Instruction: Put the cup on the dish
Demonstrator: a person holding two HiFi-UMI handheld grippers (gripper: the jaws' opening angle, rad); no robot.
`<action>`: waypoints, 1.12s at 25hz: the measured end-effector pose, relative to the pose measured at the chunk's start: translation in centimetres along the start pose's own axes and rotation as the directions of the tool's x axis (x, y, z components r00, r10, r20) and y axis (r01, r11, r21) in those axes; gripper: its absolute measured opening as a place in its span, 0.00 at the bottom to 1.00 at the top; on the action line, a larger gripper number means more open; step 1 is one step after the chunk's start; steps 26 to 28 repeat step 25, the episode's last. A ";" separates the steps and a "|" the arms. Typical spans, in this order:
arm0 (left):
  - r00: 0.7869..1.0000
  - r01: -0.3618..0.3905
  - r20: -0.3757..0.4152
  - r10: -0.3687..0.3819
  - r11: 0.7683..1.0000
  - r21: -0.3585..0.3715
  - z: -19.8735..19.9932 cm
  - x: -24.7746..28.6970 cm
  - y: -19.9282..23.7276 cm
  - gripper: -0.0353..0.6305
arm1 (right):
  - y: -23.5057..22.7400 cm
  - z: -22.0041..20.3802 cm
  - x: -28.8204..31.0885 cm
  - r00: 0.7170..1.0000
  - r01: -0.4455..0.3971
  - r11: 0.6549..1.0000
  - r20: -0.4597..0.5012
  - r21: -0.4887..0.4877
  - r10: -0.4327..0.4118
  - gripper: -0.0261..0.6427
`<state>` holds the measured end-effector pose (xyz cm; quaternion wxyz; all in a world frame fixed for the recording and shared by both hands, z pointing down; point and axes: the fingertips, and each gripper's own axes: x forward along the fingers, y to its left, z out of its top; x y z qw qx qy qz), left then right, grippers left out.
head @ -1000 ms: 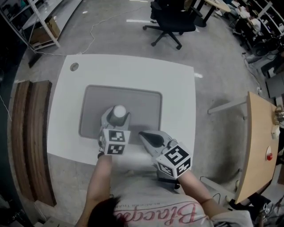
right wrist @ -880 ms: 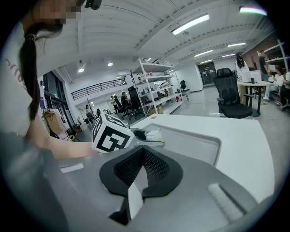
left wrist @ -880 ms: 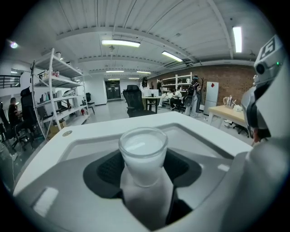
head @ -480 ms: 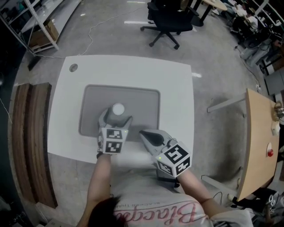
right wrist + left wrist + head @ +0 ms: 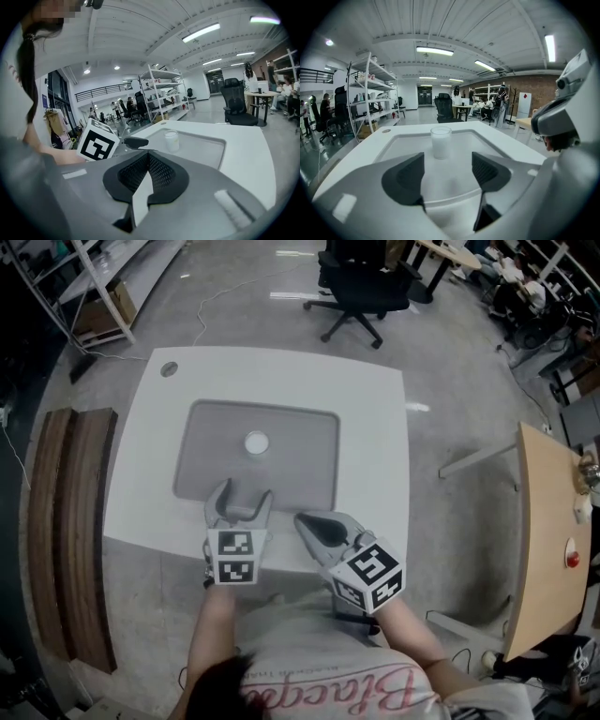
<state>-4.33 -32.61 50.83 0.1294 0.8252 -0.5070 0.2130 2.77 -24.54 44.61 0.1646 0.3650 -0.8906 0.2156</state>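
The cup (image 5: pixel 256 442) stands upright near the middle of the grey dish (image 5: pixel 305 460) on the white table (image 5: pixel 375 418), so the placing itself looks done. The left gripper (image 5: pixel 241 495) is at the dish's near edge, apart from the cup, its jaws wide but closing with nothing between them. The right gripper (image 5: pixel 302 520) is beside it, jaws pressed together and empty. Little seems left beyond drawing both grippers clear.

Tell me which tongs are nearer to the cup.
Left. The left tongs sit just short of the cup, jaws closing with nothing between them; the right tongs, shut, are further back and to its right.
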 end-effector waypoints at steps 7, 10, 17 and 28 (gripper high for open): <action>0.988 -0.042 0.141 0.060 0.992 -0.122 1.0 -6.2 -0.3 0.05 | 2.1 -1.5 -2.4 0.999 0.042 0.999 0.023 -0.029 -0.042 0.04; 0.987 -0.032 0.152 0.048 0.994 -0.107 0.8 -8.3 -0.9 0.05 | 3.0 -1.8 -3.5 0.997 0.068 0.997 0.034 -0.039 -0.067 0.04; 0.983 0.015 0.185 0.020 0.983 -0.185 -0.2 -12.2 -2.2 0.05 | 5.5 -2.6 -5.9 0.991 0.103 0.994 0.095 -0.040 -0.099 0.04; 0.980 0.042 0.201 -0.005 0.983 -0.179 -1.4 -15.6 -3.7 0.05 | 7.7 -3.6 -8.3 0.979 0.156 0.985 0.146 -0.067 -0.145 0.04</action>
